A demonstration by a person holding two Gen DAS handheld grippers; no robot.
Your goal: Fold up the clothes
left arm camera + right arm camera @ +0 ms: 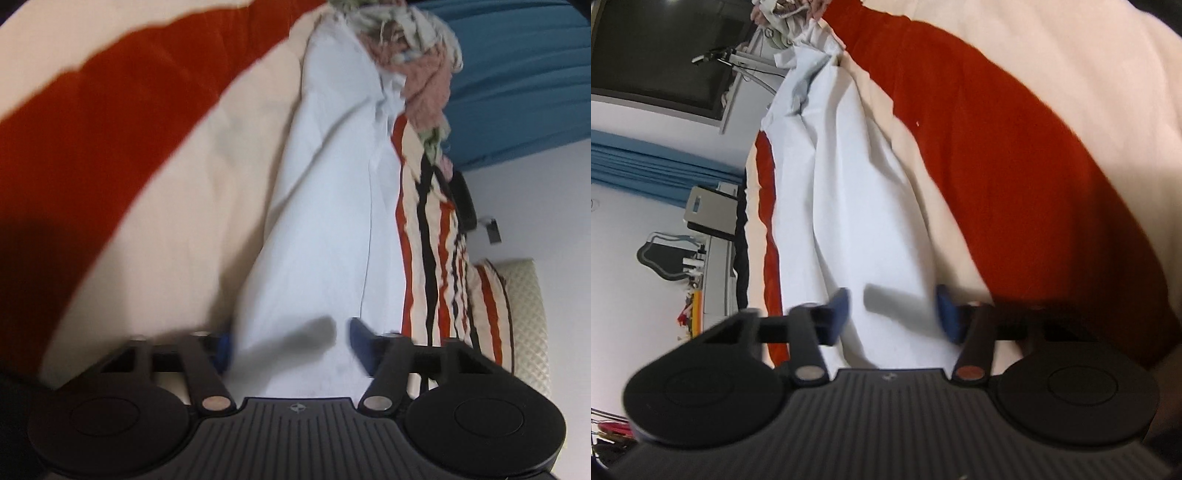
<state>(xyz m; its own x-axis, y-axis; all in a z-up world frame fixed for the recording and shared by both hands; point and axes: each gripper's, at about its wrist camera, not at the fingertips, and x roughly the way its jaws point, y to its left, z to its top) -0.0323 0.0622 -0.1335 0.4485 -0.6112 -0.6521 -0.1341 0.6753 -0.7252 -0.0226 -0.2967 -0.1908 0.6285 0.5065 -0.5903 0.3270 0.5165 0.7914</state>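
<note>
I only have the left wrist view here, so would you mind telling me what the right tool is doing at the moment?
Observer: The right tool is open, its blue fingers on either side of the white garment.
Operator: Thank you. Is it over the same garment that my left tool straddles?
Observer: It seems so; the left tool is also open over a long white cloth, which lies on the red and cream bedcover.
Operator: Is anything visible beyond the bed on that side?
Observer: Yes, a dark window and a grey box against the wall.
</note>
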